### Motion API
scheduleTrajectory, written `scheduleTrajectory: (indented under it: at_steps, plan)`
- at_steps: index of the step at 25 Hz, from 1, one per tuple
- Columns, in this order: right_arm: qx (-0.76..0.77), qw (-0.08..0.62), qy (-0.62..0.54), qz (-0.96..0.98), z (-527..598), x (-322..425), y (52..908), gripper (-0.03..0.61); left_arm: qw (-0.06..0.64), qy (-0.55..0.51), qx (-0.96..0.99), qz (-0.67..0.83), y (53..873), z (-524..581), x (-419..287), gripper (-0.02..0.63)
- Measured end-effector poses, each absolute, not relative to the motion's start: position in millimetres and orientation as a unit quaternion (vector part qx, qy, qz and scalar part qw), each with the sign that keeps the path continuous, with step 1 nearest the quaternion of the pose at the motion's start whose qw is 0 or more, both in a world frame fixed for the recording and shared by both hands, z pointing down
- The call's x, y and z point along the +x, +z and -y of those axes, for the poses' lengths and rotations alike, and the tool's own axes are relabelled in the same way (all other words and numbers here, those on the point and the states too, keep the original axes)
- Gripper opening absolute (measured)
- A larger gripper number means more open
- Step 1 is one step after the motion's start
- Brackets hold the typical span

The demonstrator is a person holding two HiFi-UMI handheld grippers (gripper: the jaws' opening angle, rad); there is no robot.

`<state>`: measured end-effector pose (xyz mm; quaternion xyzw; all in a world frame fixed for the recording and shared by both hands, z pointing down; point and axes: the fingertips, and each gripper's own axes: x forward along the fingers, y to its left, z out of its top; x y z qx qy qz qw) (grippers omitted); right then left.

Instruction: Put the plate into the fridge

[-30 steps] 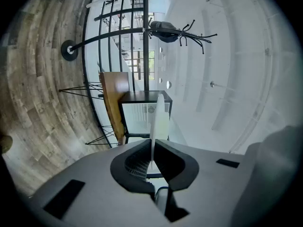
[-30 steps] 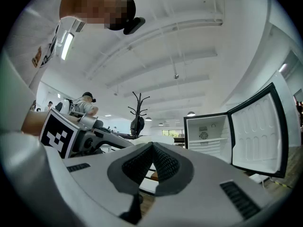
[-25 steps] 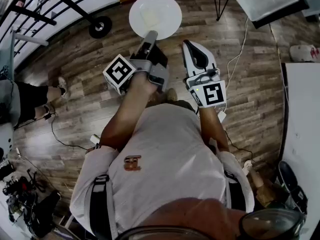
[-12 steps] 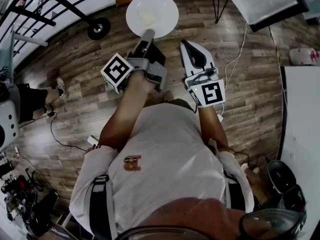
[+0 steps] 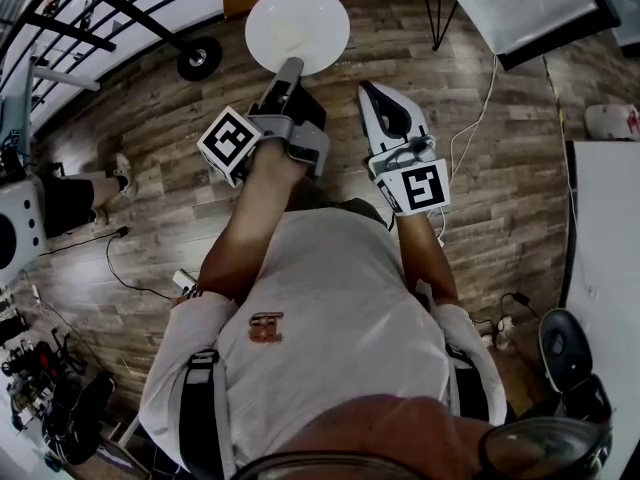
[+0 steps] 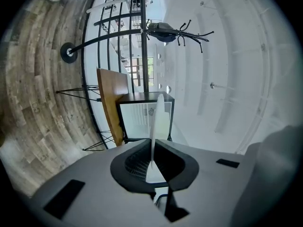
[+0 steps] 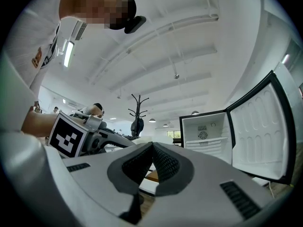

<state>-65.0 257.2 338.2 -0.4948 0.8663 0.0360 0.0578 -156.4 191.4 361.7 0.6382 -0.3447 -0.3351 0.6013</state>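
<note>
Beyond the tips of the left tongs (image 5: 289,68), a white plate (image 5: 297,23) is pinched by its near rim, out over the wooden floor (image 5: 150,168). Just right, the right tongs (image 5: 368,90) are pressed together, empty. Farther off, a fridge (image 7: 204,131) stands open.

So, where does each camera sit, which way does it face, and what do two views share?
Head view: on the person's head, facing steeply down at the floor; shows shirt, left arm, right arm, left tool gripping the plate, right tool.
Left gripper view: on the left tool, facing along its jaws toward the open fridge; the plate edge-on between them.
Right gripper view: on the right tool, facing slightly up at fridge and ceiling; shows its closed, empty jaws, the left tool, the shirt.
Shared: both gripper views show the fridge.
</note>
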Motion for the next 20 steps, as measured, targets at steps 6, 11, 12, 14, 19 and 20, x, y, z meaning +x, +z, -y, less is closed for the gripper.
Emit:
scheduleTrajectory:
  at_steps: [6,11,12,14,19,20]
  plan:
    - [-0.499,0.059,0.038,-0.864,-241.8,-48.8,338.5,0.032,0.604,-0.334,0.641,0.336,359.2,-175.3,-138.8,0.026]
    - [-0.503,0.051,0.037,-0.862,-209.5,-36.0,343.5,0.032,0.607,-0.332,0.642,0.330,362.8,-139.3,-124.8,0.026]
    - [-0.504,0.050,0.037,-0.861,-199.7,-32.6,344.7,0.032,0.609,-0.332,0.641,0.329,364.2,-129.0,-121.0,0.026]
    - [-0.507,0.047,0.036,-0.860,-178.6,-24.7,345.9,0.032,0.611,-0.330,0.641,0.327,366.0,-107.1,-112.6,0.026]
    - [-0.512,0.043,0.041,-0.857,-140.5,-12.4,342.4,0.032,0.611,-0.330,0.644,0.321,362.7,-67.6,-102.1,0.026]
    - [-0.513,0.042,0.042,-0.856,-136.0,-11.5,342.2,0.032,0.611,-0.330,0.644,0.320,362.3,-62.7,-101.6,0.026]
